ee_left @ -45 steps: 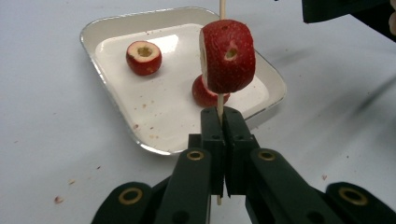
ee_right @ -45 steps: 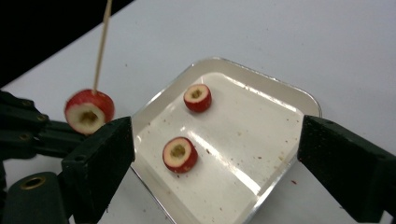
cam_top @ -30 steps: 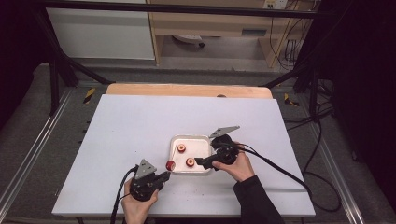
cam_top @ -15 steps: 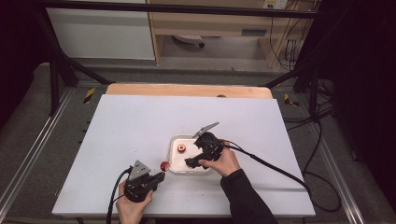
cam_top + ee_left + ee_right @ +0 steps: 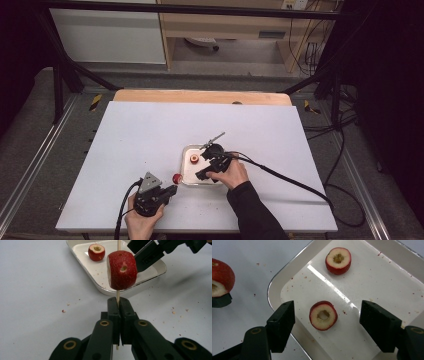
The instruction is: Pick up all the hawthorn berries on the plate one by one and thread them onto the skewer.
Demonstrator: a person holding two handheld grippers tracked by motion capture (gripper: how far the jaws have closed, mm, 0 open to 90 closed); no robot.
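Left gripper [image 5: 117,307] clamped on skewer [image 5: 117,295] bearing fruit piece [image 5: 122,270], just beside tray [image 5: 105,288]; right gripper [image 5: 325,323] jaws apart, just been closing, straddling cored piece [image 5: 323,315] in tray; second piece [image 5: 338,257] farther off

Tray [image 5: 186,150] on the counter [image 5: 150,135] near its front edge, two cored fruit pieces [image 5: 323,315] inside, skewered fruit piece [image 5: 121,270] just left of it.

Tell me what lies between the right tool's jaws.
In the right gripper view, a cored red fruit lies on the tray between the right tool's open jaws, touching neither.
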